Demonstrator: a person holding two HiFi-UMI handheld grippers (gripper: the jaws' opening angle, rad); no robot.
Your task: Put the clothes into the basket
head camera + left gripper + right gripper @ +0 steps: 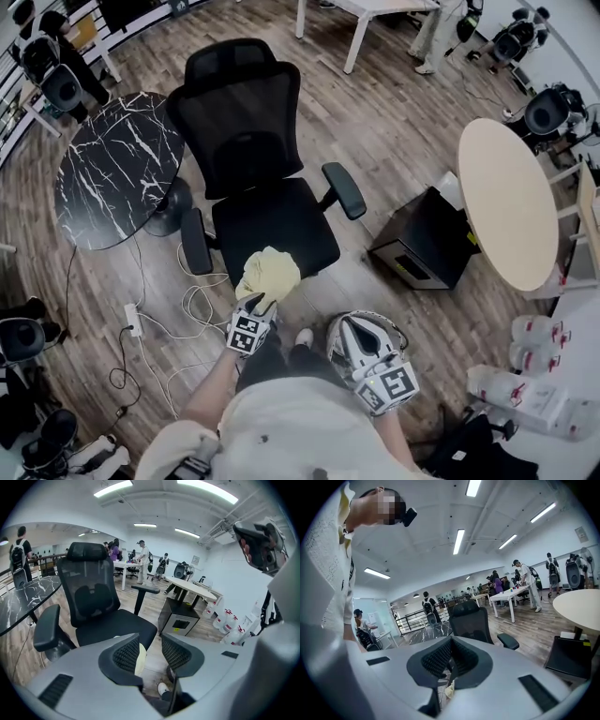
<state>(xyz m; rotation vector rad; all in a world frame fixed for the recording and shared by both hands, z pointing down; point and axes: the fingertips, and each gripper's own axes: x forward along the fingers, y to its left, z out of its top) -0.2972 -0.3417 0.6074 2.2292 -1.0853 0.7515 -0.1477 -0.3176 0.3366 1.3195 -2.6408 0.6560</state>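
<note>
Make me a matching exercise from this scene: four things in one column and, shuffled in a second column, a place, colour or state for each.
Things:
1. yellow cloth
2. round table on the left
3. box
4. right gripper

Descriptions:
A. fingers shut together
B. black with white veins
C. lying at the front edge of the office chair seat
D. on the floor next to the pale round table

Pairs: 1-C, 2-B, 3-D, 4-A.
</note>
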